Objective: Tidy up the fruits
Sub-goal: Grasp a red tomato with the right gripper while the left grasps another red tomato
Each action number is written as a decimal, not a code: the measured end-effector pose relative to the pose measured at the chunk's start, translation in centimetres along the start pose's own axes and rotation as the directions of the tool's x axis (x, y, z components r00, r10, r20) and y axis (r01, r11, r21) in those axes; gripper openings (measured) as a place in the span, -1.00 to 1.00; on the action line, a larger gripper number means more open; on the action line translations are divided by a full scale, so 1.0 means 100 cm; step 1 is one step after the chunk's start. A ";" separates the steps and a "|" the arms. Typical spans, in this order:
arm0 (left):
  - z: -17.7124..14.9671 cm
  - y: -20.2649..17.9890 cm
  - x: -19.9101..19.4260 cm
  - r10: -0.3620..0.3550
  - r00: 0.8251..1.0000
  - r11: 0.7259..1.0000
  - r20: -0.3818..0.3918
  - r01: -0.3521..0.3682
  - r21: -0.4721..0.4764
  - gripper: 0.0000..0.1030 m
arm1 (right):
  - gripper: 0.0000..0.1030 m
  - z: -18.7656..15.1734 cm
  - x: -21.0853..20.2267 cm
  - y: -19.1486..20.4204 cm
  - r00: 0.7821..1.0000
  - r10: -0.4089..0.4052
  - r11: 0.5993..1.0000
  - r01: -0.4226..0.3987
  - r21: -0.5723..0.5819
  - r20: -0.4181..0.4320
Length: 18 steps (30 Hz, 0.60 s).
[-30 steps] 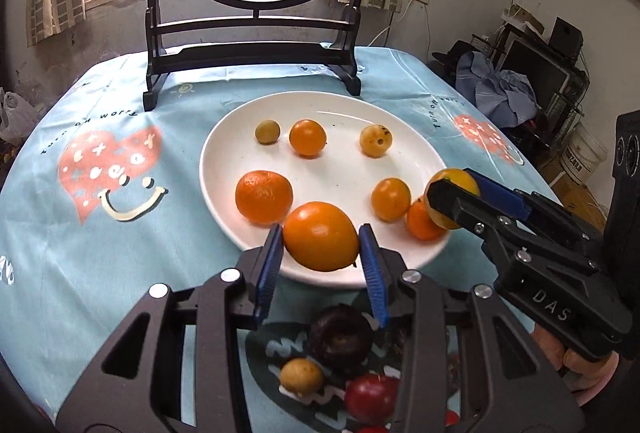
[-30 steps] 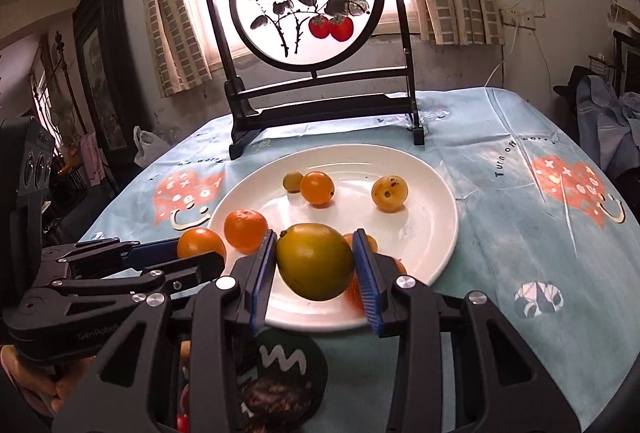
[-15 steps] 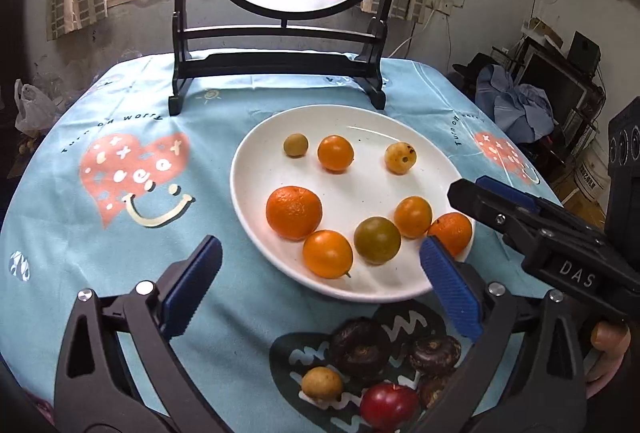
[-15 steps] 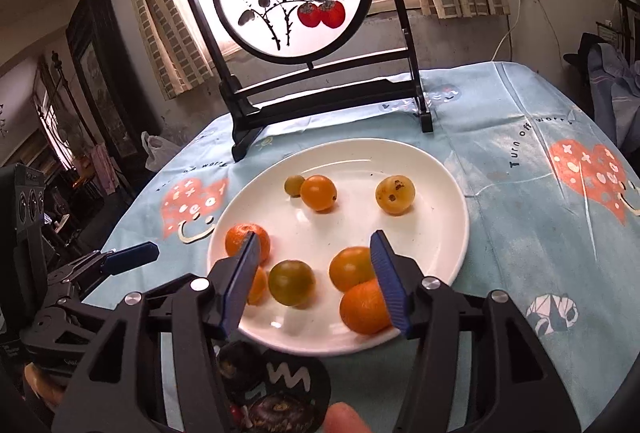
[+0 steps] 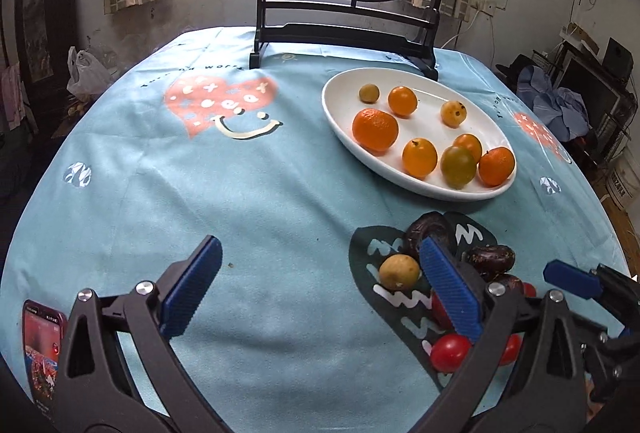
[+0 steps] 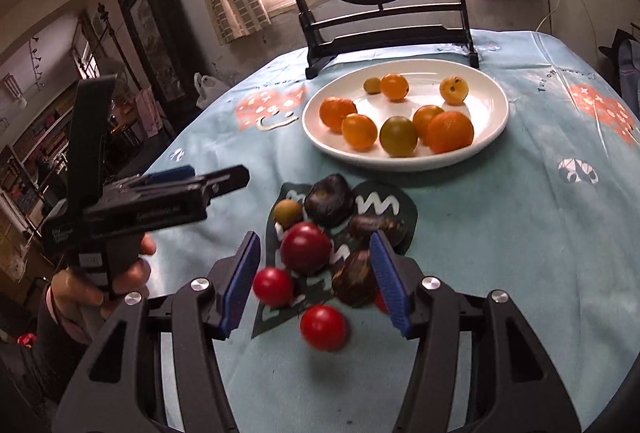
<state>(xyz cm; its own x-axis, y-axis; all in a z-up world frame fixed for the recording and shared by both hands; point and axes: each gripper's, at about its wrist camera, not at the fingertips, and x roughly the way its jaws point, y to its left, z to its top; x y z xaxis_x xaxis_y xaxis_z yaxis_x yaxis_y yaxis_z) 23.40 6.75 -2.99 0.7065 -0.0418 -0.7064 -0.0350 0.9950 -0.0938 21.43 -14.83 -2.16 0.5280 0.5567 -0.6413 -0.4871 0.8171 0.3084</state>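
A white plate (image 5: 404, 79) (image 6: 494, 99) holds several orange and yellow-green fruits, among them a mandarin (image 5: 375, 129) and a greenish one (image 6: 398, 135). In front of the plate lies a pile of loose fruit: dark plums (image 6: 329, 199), red tomatoes (image 6: 322, 327) (image 5: 451, 352) and a small yellow fruit (image 5: 399, 271). My left gripper (image 5: 318, 291) is open and empty above the bare cloth, left of the pile. My right gripper (image 6: 316, 283) is open and empty, its jaws low around the pile. The left gripper also shows in the right wrist view (image 6: 208, 179).
A black stand (image 5: 344, 33) with a round painted panel stands behind the plate. The light blue printed tablecloth (image 5: 200, 173) covers the round table. A phone (image 5: 42, 345) lies at the near left edge. Room clutter lies beyond the table on the right.
Both grippers opened and left their fruits on the plate. Both then drew back toward the near edge; the left swung left, the right came down over the pile.
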 end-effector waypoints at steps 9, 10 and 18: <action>-0.003 0.008 -0.003 0.028 1.000 0.999 -0.002 -0.028 -0.026 0.96 | 0.04 -0.024 0.000 0.009 0.998 -0.005 0.998 0.001 -0.057 -0.069; -0.003 0.010 -0.003 0.027 1.000 0.999 -0.004 -0.027 -0.029 0.96 | 0.04 -0.025 0.003 0.009 0.996 -0.016 0.998 0.011 -0.059 -0.083; -0.003 0.010 -0.005 0.014 1.000 0.999 -0.003 -0.014 -0.035 0.96 | 0.03 -0.033 0.018 0.011 0.986 -0.056 0.995 0.042 -0.088 -0.159</action>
<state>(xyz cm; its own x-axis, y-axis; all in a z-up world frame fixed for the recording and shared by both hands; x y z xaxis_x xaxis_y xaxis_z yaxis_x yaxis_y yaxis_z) 22.81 7.70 -2.96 0.7036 -0.0279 -0.7101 -0.0696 0.9917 -0.1080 19.51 -13.43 -5.30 0.4370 0.4794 -0.7611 -0.5237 0.8235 0.2180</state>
